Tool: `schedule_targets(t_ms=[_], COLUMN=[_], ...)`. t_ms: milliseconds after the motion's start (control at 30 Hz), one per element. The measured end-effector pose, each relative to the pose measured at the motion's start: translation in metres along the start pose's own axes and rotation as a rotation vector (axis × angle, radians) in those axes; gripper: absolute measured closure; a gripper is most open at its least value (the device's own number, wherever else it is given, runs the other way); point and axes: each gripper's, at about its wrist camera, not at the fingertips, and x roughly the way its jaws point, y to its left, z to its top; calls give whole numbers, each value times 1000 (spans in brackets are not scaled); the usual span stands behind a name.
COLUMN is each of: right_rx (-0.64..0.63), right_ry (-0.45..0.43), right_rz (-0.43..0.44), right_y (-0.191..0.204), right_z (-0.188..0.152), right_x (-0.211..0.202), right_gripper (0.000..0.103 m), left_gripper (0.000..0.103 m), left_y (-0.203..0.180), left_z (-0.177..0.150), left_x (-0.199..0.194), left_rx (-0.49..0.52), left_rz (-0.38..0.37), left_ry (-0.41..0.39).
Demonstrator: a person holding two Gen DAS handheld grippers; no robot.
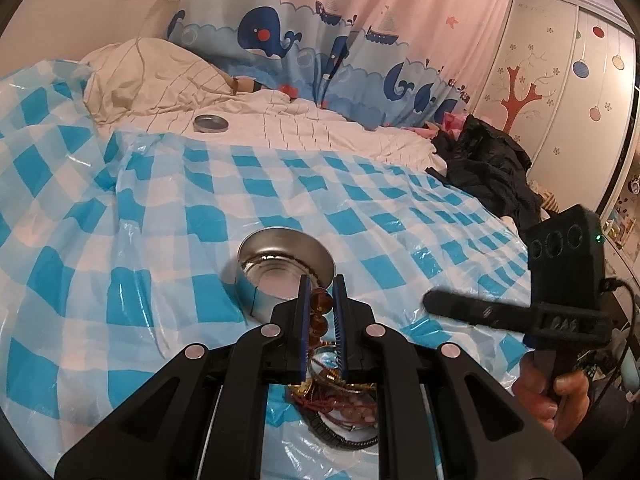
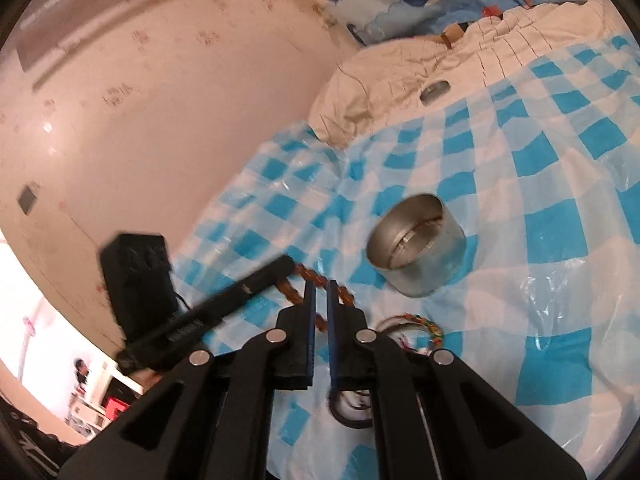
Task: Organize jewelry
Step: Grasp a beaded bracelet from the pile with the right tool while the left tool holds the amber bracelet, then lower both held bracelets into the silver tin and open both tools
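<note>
My left gripper [image 1: 322, 284] is shut on an amber bead bracelet [image 1: 320, 312] and holds it just above the blue-checked cloth, close in front of an open round metal tin [image 1: 286, 268]. In the right wrist view the bracelet [image 2: 316, 280] hangs from the left gripper's fingers [image 2: 264, 280], left of the tin [image 2: 418, 240]. My right gripper [image 2: 319, 288] is nearly closed and holds nothing; it hovers near the bracelet. A pile of bracelets and bangles [image 1: 340, 404] lies under the left gripper, and it also shows in the right wrist view [image 2: 416, 330].
The tin's lid [image 1: 211, 123] lies on the white bedding at the back. A blue-and-white checked plastic sheet [image 1: 120, 240] covers the bed. Dark clothing [image 1: 488, 168] is heaped at the right. A whale-print curtain [image 1: 300, 40] hangs behind.
</note>
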Motion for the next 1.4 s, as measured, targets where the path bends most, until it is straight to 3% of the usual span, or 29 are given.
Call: schedule_targets(t_ms=[67,100,133,300,400,433,467,500,733,1000,1400], right_rx=[-25,-44,-64,-216,-262,-274,-290,-293,-235,-5,78], right_ry=[60,86,96,204,283,297,317,323,233,61,-19], right_rz=[-54,-84,-108,-206,-238,-249,-264,-260,-142,82,106], right_y=[-2,-1,-1,8,6,5,5,5,11,-6,-15], right_z=[-4,-6,-10,-29,-41,-43,-47,-48,-34,2,19], right_x=[11,16,19,46,64,68,72,73,54,21,11], right_gripper=[73,42,35,38,63,80,90,92,93,94,94], left_gripper=[93,93,93,93,93,93,93,93,93,93,93], left_y=[1,1,1,4,5,5,6,7,12,11,5], left_z=[1,2,2,5,5,5,5,7,10,16,32], left_x=[1,2,2,3,3,3,4,4,5,8,13], left_rx=[-3,-3,-4,-8,-10,-10,-12,-15,-19,-21,-43], left_rz=[0,2,3,8,8,8,9,9,9,1,-40], left_ry=[-1,0,0,-1,-1,-1,-2,-3,-6,-15,-48])
